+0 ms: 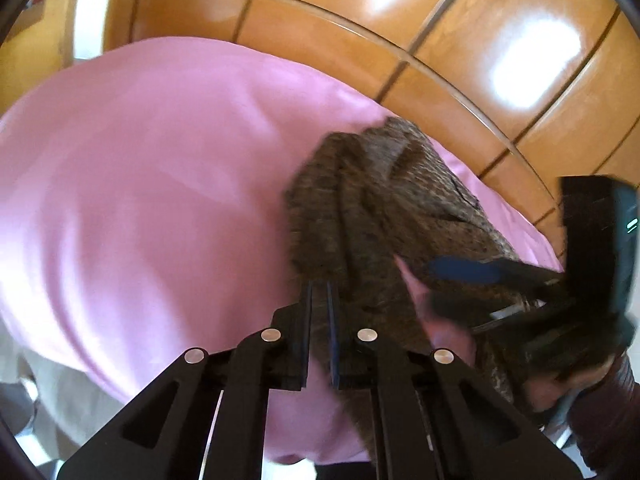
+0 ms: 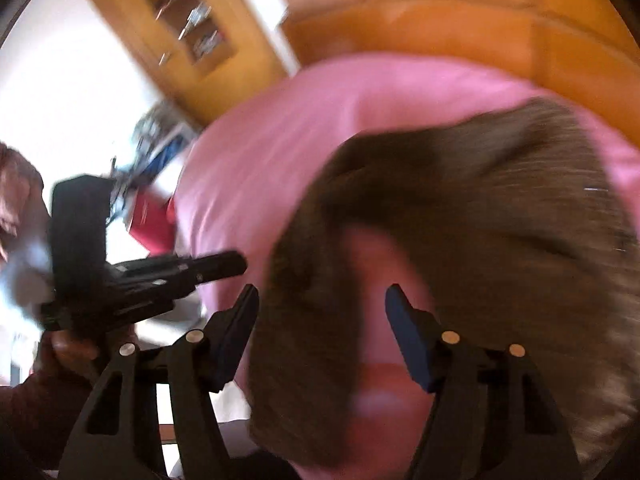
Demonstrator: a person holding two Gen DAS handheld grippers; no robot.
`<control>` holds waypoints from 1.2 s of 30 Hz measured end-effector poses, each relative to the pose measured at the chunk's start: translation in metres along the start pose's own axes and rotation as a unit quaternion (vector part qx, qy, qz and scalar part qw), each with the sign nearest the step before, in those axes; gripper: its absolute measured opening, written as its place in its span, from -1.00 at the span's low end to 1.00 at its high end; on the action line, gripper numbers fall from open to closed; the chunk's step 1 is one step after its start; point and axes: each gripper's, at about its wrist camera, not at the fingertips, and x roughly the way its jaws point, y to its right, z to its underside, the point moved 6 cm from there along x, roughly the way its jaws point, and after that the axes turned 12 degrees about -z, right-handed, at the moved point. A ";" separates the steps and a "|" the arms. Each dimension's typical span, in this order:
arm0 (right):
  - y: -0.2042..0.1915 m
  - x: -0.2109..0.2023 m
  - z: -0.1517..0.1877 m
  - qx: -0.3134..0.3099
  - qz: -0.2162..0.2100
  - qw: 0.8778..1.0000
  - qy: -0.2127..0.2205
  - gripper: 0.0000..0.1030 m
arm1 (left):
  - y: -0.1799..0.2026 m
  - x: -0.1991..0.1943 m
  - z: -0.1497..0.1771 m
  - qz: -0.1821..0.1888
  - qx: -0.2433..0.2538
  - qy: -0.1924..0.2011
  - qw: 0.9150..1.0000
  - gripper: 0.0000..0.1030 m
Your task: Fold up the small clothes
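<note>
A brown mottled small garment lies bunched on a pink sheet. My left gripper is shut on a strip of the garment and holds it raised. My right gripper is open, its blue-padded fingers on either side of a fold of the same garment. In the left wrist view the right gripper shows at the right, over the cloth. In the right wrist view the left gripper shows at the left. Both views are blurred by motion.
A glossy wooden headboard curves behind the pink sheet. A wooden cabinet with glass doors and a red box stand to the left in the right wrist view. Hands in dark red sleeves hold the grippers.
</note>
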 end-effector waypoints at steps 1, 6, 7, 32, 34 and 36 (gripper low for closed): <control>-0.001 0.015 0.001 -0.010 0.027 0.999 -0.014 0.24 | -0.005 -0.003 0.000 -0.004 -0.002 0.002 1.000 -0.90; -0.009 0.029 0.008 -0.044 0.070 0.996 -0.032 -0.94 | -0.013 -0.009 -0.001 -0.015 -0.006 0.006 1.000 -0.90; -0.009 0.016 0.005 -0.040 0.067 0.997 -0.014 -0.95 | -0.012 -0.010 -0.001 -0.013 -0.006 0.007 1.000 -0.90; 0.348 -0.578 0.272 0.416 0.469 0.712 0.316 -1.00 | 0.190 0.045 0.048 0.138 0.136 -0.104 0.975 -0.52; 0.369 -0.570 0.301 0.445 0.453 0.708 0.308 -1.00 | 0.196 0.052 0.049 0.143 0.130 -0.113 0.975 -0.11; 0.374 -0.557 0.311 0.448 0.436 0.715 0.312 -0.70 | 0.197 0.060 0.044 0.147 0.116 -0.120 0.975 -0.11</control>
